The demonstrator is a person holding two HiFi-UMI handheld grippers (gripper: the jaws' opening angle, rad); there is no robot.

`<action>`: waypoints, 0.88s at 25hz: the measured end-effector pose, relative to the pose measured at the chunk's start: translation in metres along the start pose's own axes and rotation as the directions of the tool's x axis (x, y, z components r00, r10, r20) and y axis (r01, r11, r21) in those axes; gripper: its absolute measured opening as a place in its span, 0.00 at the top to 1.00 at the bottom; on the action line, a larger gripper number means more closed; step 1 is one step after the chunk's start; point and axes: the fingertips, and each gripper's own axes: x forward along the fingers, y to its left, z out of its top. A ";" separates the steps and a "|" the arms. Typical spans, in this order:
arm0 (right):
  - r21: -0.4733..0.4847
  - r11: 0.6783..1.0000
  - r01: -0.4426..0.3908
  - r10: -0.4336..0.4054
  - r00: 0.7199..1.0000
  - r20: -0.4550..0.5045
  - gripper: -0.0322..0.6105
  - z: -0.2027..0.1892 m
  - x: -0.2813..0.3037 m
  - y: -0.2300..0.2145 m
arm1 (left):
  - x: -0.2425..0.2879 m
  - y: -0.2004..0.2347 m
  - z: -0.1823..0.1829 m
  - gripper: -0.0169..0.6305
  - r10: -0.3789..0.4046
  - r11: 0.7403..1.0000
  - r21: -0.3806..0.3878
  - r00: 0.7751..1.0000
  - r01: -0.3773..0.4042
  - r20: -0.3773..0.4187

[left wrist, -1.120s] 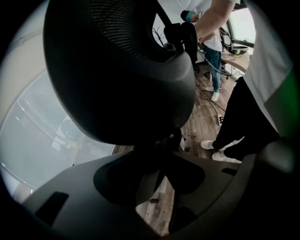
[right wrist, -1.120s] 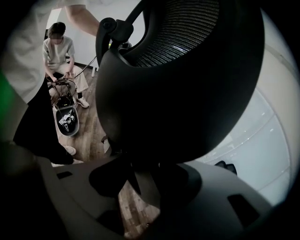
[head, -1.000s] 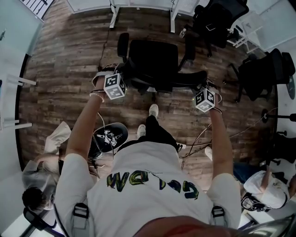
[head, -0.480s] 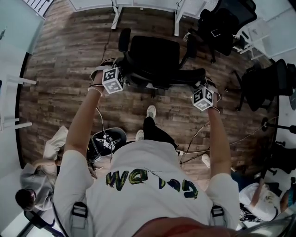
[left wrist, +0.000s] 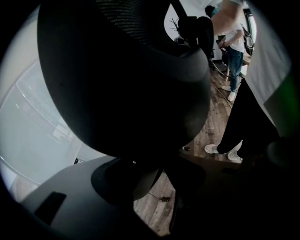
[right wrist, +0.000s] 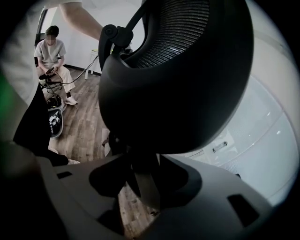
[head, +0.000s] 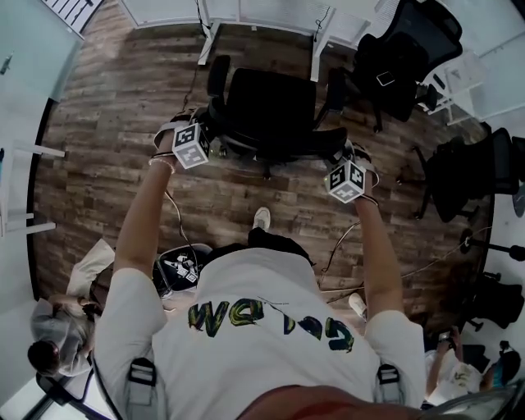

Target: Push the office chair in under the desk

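Note:
In the head view a black office chair [head: 271, 107] stands on the wooden floor, its seat facing the white desk [head: 271, 11] at the top edge. My left gripper [head: 207, 133] is at the left end of the chair's backrest [head: 279, 146] and my right gripper [head: 340, 157] is at its right end. In the left gripper view the backrest [left wrist: 122, 79] fills the frame, its edge between the jaws of the left gripper [left wrist: 154, 173], which are opening slightly. In the right gripper view the mesh backrest [right wrist: 178, 79] drops between the jaws of the right gripper [right wrist: 140, 178], which hold it.
Two other black chairs [head: 394, 57] [head: 472, 172] stand at the right. A person [head: 57, 328] sits on the floor at lower left next to a round black object [head: 176, 267]. Cables trail over the floor [head: 107, 189]. White desk legs [head: 205, 37] flank the chair's front.
The chair and both grippers have moved forward toward the desk, and the person holding them has stepped after it. The seat now reaches between the desk legs.

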 end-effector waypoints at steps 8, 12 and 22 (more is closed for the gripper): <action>-0.001 1.000 -0.001 0.001 1.000 0.007 0.64 0.000 0.039 -0.047 | 0.030 0.050 0.006 0.64 0.005 1.000 -0.016 1.000 -0.005 0.002; -0.001 1.000 -0.002 0.002 1.000 0.008 0.64 0.004 0.061 -0.068 | 0.048 0.077 0.001 0.64 0.009 1.000 -0.022 1.000 -0.009 0.002; 0.004 1.000 0.012 -0.012 1.000 0.011 0.64 0.013 0.119 -0.129 | 0.090 0.151 -0.002 0.64 0.017 1.000 0.008 0.999 -0.017 0.029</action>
